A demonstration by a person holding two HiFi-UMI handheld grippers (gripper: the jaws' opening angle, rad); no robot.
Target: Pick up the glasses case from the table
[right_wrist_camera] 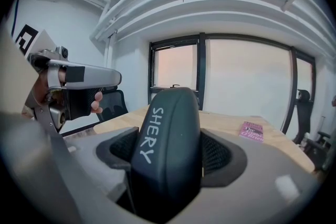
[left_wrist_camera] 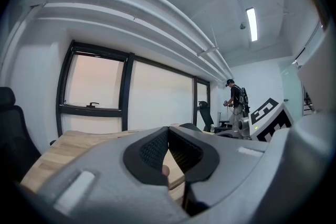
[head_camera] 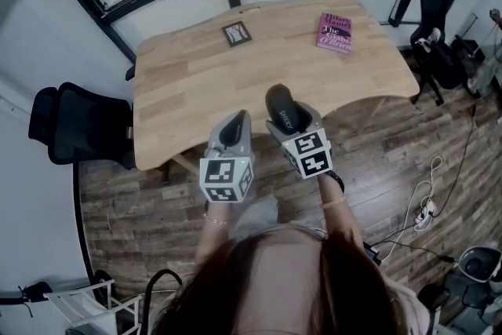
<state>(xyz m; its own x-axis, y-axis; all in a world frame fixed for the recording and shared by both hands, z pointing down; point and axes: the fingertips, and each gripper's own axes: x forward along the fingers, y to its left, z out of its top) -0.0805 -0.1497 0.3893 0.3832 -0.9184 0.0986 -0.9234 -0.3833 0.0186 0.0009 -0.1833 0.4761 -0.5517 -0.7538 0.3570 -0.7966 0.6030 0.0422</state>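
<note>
A dark glasses case [right_wrist_camera: 167, 149] lettered in white stands clamped between the jaws of my right gripper [right_wrist_camera: 169, 157]. In the head view the same glasses case [head_camera: 281, 107] sticks out of the right gripper [head_camera: 286, 118], held above the near edge of the wooden table [head_camera: 180, 82]. My left gripper [head_camera: 233, 131] hovers just to the left of it, over the table's front edge. In the left gripper view the jaws of the left gripper [left_wrist_camera: 168, 152] meet with nothing between them.
A pink book [head_camera: 335, 32] lies at the table's far right, and a small dark-framed card [head_camera: 236, 33] at the far middle. A black office chair [head_camera: 74, 124] stands left of the table, another chair [head_camera: 435, 43] to the right. Cables [head_camera: 427, 204] trail over the wooden floor.
</note>
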